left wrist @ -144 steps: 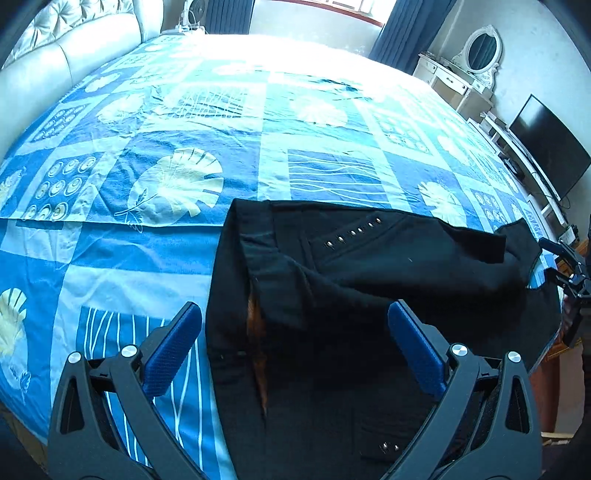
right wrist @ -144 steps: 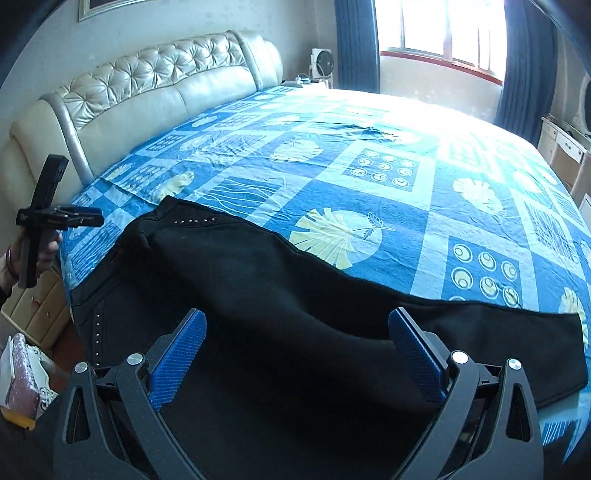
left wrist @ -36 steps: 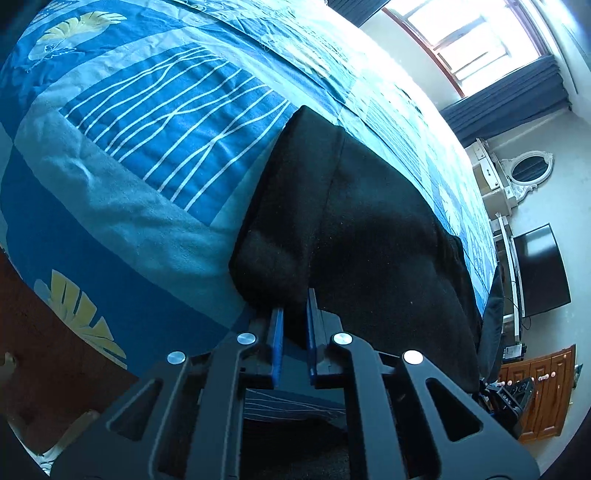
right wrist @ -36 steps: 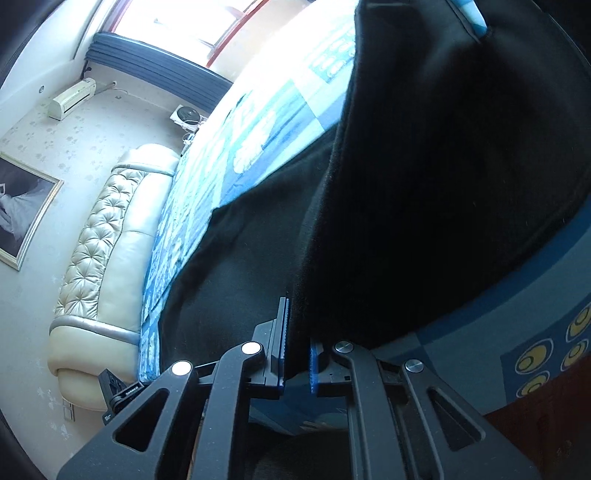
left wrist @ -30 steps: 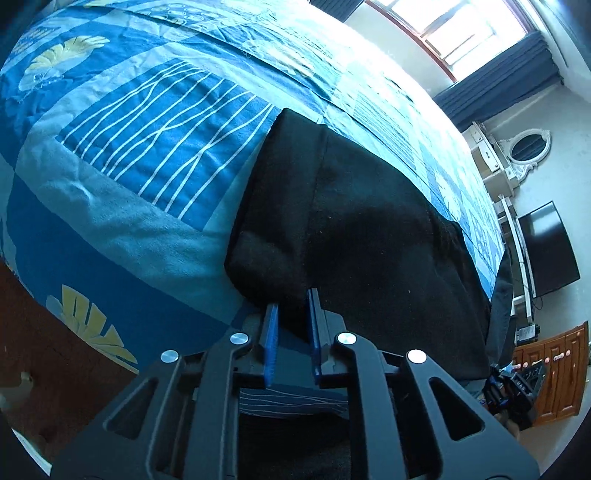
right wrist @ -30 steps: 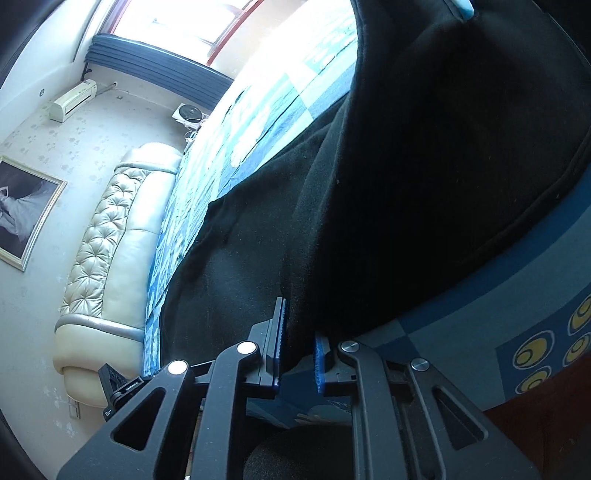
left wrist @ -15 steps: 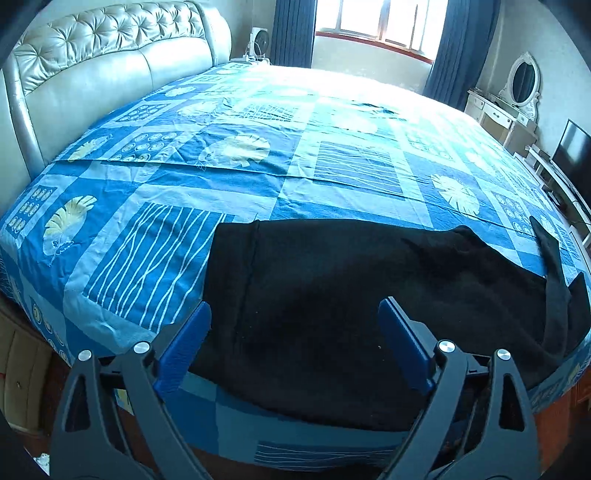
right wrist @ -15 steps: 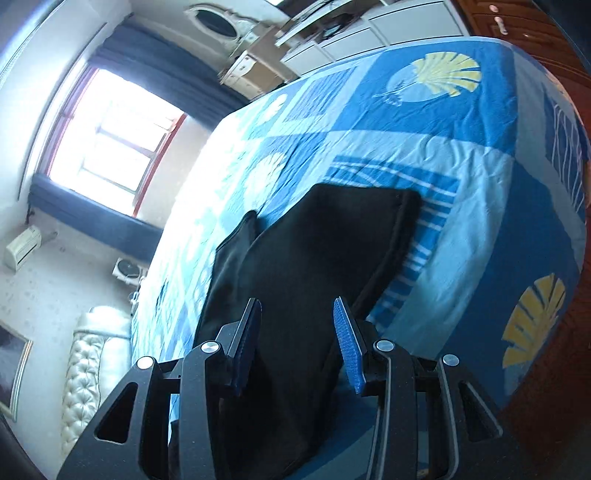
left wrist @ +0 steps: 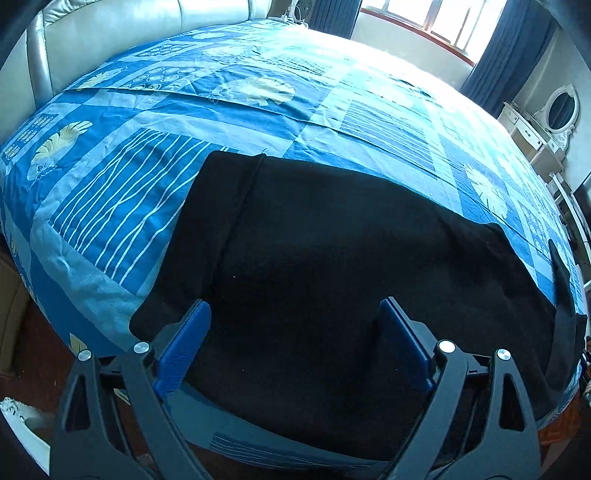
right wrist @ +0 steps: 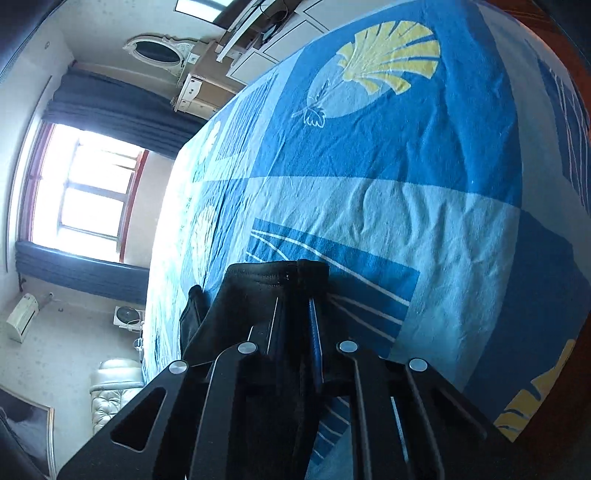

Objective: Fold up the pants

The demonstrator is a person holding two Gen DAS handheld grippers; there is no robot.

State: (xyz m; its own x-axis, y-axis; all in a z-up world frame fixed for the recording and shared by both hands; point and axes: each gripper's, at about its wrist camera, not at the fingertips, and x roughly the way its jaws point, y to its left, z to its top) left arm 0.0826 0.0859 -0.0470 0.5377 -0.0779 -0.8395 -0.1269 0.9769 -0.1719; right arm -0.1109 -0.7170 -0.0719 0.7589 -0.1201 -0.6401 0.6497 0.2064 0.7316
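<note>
On the blue bedspread (left wrist: 110,192), pants (left wrist: 332,258) lie lengthwise; right gripper (right wrist: 295,317) pinches the hem end, probably to fold it over, while left gripper (left wrist: 295,343) hovers over them, spread and empty.

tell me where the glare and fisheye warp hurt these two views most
Left wrist view: the window blows out, washing the far bedspread pale; the black pants lose their folds. Right wrist view: the window is pure white, and the bed edge bows hard.

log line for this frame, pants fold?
left gripper: open above pants | right gripper: shut on pants hem | bed
</note>
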